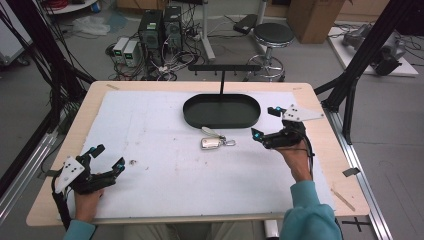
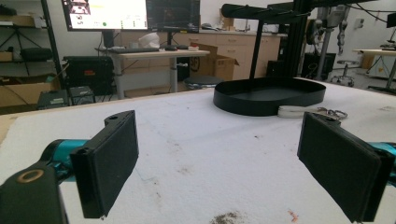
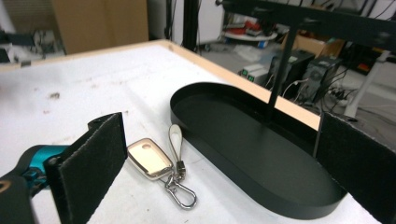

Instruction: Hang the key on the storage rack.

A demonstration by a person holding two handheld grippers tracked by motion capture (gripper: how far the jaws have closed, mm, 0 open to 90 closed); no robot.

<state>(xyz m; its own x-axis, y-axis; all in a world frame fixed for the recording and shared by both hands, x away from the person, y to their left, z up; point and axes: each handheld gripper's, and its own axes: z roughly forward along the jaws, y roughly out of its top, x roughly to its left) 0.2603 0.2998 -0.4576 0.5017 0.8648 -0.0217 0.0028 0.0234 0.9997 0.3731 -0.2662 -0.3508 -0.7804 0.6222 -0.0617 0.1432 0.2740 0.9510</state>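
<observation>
Jaws: both grippers spread wide, empty. Key fob (image 1: 210,143), frame centre, beside black tray (image 1: 190,111): probably light, rigid, slick; grasp across its flat body.

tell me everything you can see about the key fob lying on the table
The flat, rounded-rectangle key fob has a shiny pale gold face and silvery edge. A small link ties it to a white looped strap and a silver metal snap clip. It lies flat on the white table cover, just in front of the black oval tray, apart from it. Neither gripper touches it.
</observation>
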